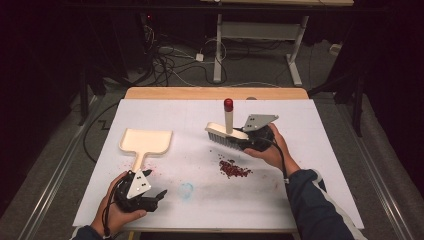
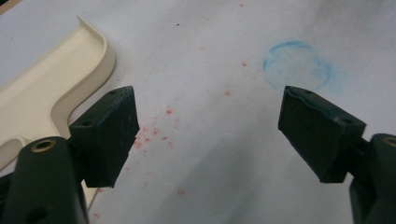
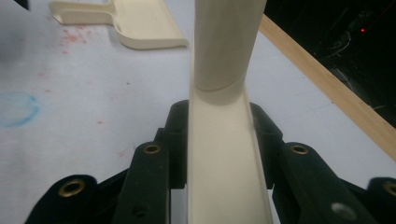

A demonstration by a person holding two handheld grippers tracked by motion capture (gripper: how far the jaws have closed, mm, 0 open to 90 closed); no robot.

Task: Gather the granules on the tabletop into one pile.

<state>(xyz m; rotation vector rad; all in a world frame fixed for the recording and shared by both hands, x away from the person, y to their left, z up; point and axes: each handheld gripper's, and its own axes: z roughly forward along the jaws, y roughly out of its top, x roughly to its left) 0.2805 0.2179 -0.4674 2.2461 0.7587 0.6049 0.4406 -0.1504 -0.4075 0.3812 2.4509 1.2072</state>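
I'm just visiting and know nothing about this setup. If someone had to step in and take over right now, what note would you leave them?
Left gripper: open, holding nothing, low over the white table beside the dustpan's handle.
Right gripper: shut on the brush, jaws clamped on its cream back; bristles face down, the red-tipped handle stands up.
Dustpan: lies flat at the left, not gripped.
Red crumbs: a pile near the brush, on the person's side of it; faint red specks by the dustpan handle.
Blue ring mark: a stain on the table.
Done: brush picked up.
Left, probably: grip the dustpan, sweep the crumbs in.
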